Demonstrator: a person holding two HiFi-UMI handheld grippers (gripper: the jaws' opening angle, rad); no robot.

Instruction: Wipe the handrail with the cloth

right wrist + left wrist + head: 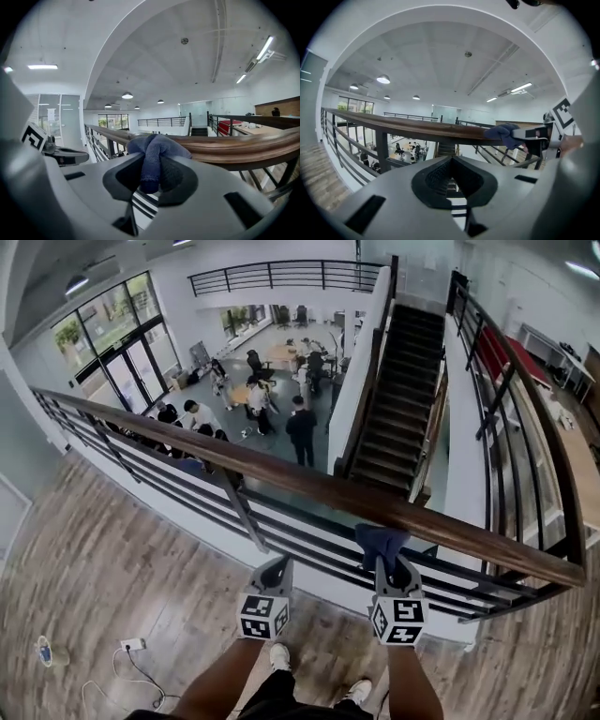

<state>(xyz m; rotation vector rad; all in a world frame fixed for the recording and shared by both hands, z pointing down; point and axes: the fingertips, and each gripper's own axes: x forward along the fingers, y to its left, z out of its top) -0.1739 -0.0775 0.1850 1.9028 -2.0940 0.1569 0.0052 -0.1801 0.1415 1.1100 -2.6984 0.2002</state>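
The right claw [387, 565] was pinched on a dark blue, bunched-up cloth [380, 540], which lay draped over the top of the long brown wooden handrail [281, 474]. In the right gripper view the claw [151, 177] had the cloth [157, 149] squeezed between its black pads, with the folds bulging out above them against the rounded handrail [234, 145]. One end of the cloth hung down into the claw's opening.

The left claw [275, 570] sat just beside the right one, on the person's side of the railing and slightly below the wooden top. It did not touch the cloth. In the left gripper view this claw [451, 161] was pressed together at its tips with nothing between them. The handrail [417, 127] crossed above it, and the cloth [505, 132] showed further along the rail, on the right, where the right claw held it.

Dark metal bars [309, 526] ran under the wooden top. The person stood on a grey-brown plank floor [94, 568], with a white power strip [132, 644] lying well off to the left. Beyond the railing a dark staircase [398, 399] led down to a lower floor, where several people [253, 404] were gathered.
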